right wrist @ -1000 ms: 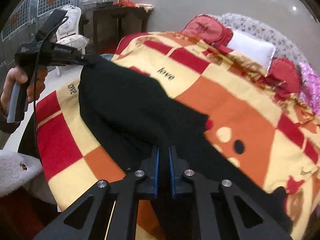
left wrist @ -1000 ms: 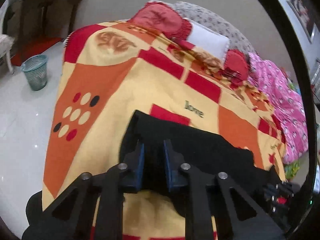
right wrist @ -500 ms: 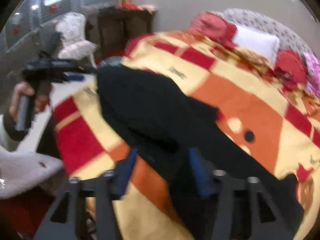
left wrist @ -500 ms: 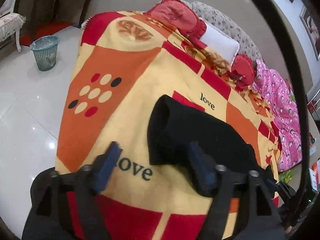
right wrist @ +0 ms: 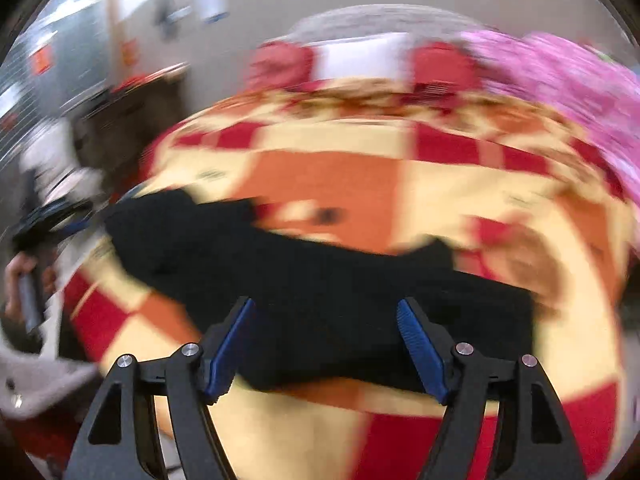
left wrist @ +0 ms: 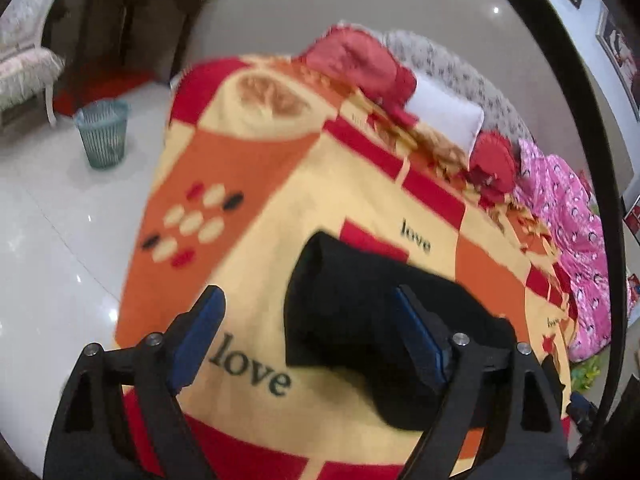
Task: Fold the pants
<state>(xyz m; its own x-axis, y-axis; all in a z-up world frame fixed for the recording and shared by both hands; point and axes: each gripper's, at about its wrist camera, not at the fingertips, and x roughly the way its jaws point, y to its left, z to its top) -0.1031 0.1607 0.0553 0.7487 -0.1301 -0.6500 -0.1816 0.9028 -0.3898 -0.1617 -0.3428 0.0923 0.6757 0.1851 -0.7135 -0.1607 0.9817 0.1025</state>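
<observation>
Black pants [left wrist: 360, 312] lie folded over on the red, orange and cream blanket [left wrist: 280, 184] of the bed. My left gripper [left wrist: 308, 300] is open and empty just above the pants' near left end. In the blurred right wrist view the pants [right wrist: 320, 280] stretch across the blanket. My right gripper [right wrist: 326, 308] is open and empty over their near edge. The other gripper and the hand holding it [right wrist: 36, 248] show at the far left of that view.
Red cushions [left wrist: 360, 60], a white pillow [left wrist: 444, 112] and a pink quilt [left wrist: 568, 220] lie at the head and far side of the bed. A green waste basket [left wrist: 104, 136] stands on the shiny floor left of the bed, near a chair and a dark cabinet.
Both grippers were shut on the pants one second ago. They have opened and let go, and the pants now rest on the blanket. The right gripper has swung to the right.
</observation>
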